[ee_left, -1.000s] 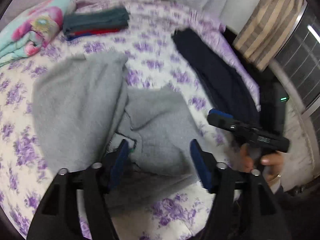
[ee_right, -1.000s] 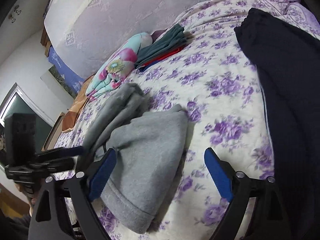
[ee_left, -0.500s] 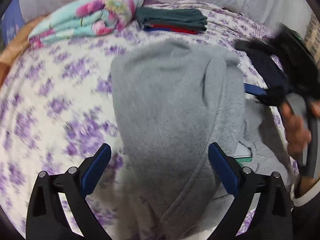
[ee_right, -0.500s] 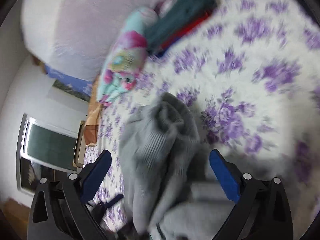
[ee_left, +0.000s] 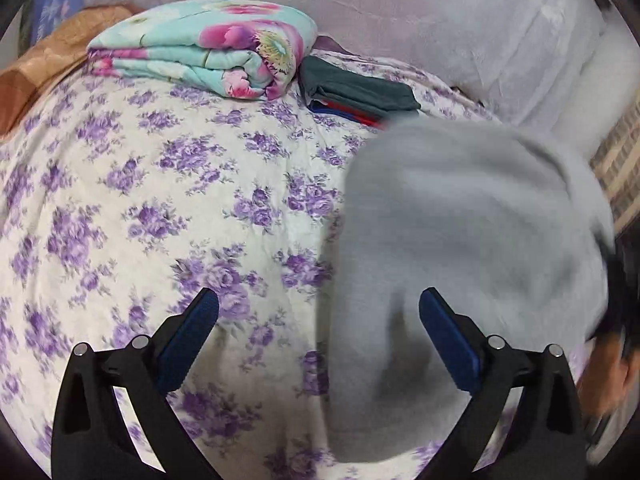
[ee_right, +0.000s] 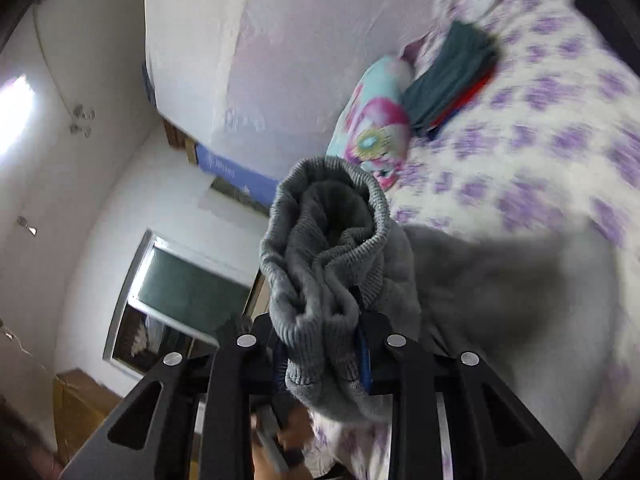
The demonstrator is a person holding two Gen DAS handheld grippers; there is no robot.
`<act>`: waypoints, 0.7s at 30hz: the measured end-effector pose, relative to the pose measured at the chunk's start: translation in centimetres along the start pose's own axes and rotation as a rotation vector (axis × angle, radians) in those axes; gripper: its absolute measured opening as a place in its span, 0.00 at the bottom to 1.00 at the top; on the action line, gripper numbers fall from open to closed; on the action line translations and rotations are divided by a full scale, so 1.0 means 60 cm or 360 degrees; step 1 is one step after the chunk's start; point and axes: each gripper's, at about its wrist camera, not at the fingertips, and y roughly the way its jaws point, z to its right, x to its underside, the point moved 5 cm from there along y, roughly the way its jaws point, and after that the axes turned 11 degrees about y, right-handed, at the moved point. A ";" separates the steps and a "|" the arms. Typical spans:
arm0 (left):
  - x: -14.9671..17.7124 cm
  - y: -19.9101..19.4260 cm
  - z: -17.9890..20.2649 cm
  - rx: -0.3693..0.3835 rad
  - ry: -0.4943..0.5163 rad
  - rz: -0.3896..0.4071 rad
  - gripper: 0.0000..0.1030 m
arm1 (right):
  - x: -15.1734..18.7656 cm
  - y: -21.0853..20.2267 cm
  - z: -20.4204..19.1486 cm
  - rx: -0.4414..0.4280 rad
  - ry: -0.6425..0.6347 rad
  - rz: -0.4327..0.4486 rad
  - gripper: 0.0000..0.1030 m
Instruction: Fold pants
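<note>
Your right gripper (ee_right: 322, 354) is closing on the ribbed cuffs of the grey sweatpants (ee_right: 324, 248), bunched at frame centre for lifting over. Your left gripper (ee_left: 318, 320) gapes wide, empty, beside the pants lower right.

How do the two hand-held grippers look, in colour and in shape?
The left gripper and the right gripper look alike: black plastic frames with triangular cut-outs, round silver bolt heads on the finger arms, and flat blue pads inside the fingers. No cables or markings show. What the person wears cannot be told.
</note>
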 end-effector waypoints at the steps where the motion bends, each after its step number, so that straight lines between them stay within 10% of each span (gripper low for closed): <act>1: -0.001 0.010 0.011 0.0027 0.0009 -0.0016 0.95 | 0.013 -0.026 0.031 0.0131 -0.0011 0.0072 0.34; 4: 0.006 0.063 0.061 0.0022 0.0143 -0.0122 0.95 | 0.038 -0.063 0.166 0.0838 -0.0005 0.0184 0.48; 5: 0.008 0.076 0.071 0.0009 0.0167 -0.0132 0.95 | 0.043 -0.067 0.193 0.0878 0.0058 0.0167 0.57; 12: 0.004 0.120 0.100 -0.0084 0.0258 -0.0239 0.95 | 0.002 -0.114 0.091 0.0726 -0.0207 0.0245 0.65; 15: -0.025 0.088 0.087 -0.0149 0.0220 -0.0144 0.95 | -0.020 -0.088 0.029 0.0699 -0.0479 0.0282 0.43; 18: -0.063 0.080 0.095 -0.0147 0.0224 -0.0088 0.95 | -0.038 -0.038 0.004 0.0584 -0.0540 0.0193 0.42; 21: -0.086 0.128 0.085 -0.0378 0.0253 -0.0147 0.95 | -0.067 0.025 0.034 0.0782 -0.0539 0.0149 0.39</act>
